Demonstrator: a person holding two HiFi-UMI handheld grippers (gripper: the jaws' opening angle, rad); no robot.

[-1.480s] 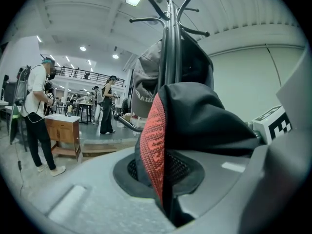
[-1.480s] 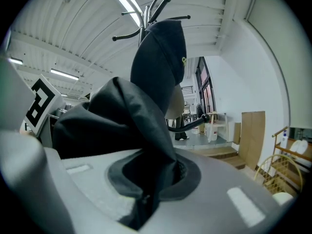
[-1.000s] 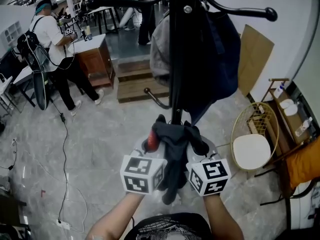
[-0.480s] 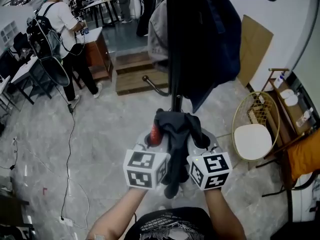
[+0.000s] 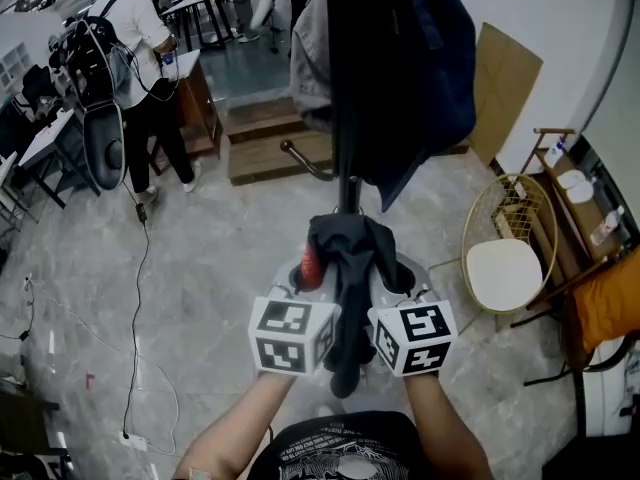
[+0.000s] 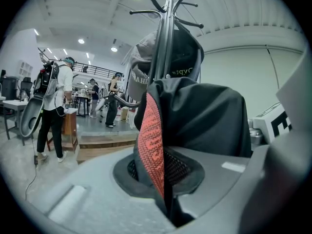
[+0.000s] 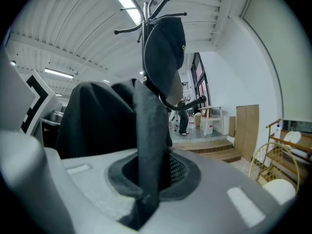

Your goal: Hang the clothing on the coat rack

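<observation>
1. Well to the left of the coat rack (image 5: pixel 347 88), a person (image 5: pixel 135 43) with a backpack stands on the floor.
2. Just in front of the rack's pole, the left tongs (image 6: pixel 163 182) are clenched on the black garment (image 5: pixel 350 253), pinching it at its red mesh patch (image 5: pixel 308 265).
3. The garment bunches between both tongs and drapes down between their marker cubes, below the rack's loaded hooks.
4. The right tongs (image 7: pixel 145 179) are clamped on a dark fold of the same garment.
5. Up on the rack hang a grey piece (image 5: pixel 312 58) and a navy one (image 5: pixel 440 58); the grey piece's print is too small to read.
6. To the right of the rack stands a gold wire chair (image 5: pixel 505 268) with a white cushion.
</observation>
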